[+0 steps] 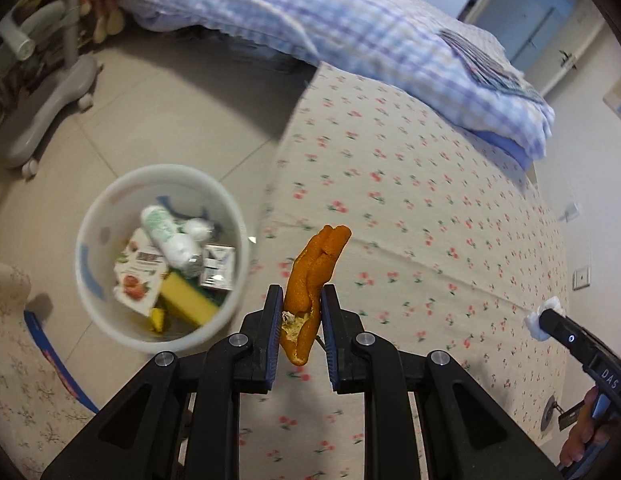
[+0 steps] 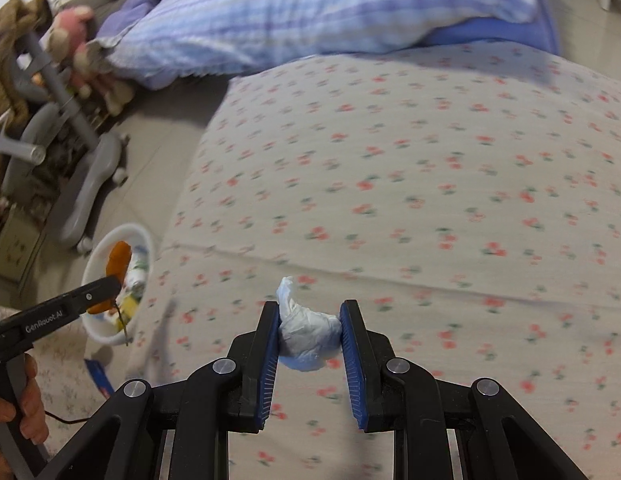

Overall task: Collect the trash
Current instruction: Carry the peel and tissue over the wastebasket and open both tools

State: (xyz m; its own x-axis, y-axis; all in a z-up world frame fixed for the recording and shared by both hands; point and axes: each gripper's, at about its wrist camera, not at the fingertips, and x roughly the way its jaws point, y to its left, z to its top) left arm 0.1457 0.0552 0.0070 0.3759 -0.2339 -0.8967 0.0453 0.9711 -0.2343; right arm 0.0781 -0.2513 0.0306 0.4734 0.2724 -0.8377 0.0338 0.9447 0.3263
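My left gripper (image 1: 301, 300) is shut on an orange peel (image 1: 316, 276) and holds it above the bed's edge, just right of a white trash bin (image 1: 90, 236). The bin stands on the floor and holds a carton, a yellow sponge, a bottle and wrappers. My right gripper (image 2: 309, 312) is shut on a crumpled white tissue (image 2: 306, 334) above the floral bedsheet (image 2: 430, 168). In the right wrist view the left gripper (image 2: 110, 284) holds the peel (image 2: 117, 260) over the bin (image 2: 110, 240). In the left wrist view the right gripper (image 1: 544, 316) shows at the right with the tissue (image 1: 538, 322).
A checked blue quilt (image 1: 350, 24) lies across the far side of the bed. A grey wheeled stand (image 1: 50, 100) sits on the tiled floor beyond the bin. A floral cushion (image 1: 14, 360) with a blue strap is at lower left.
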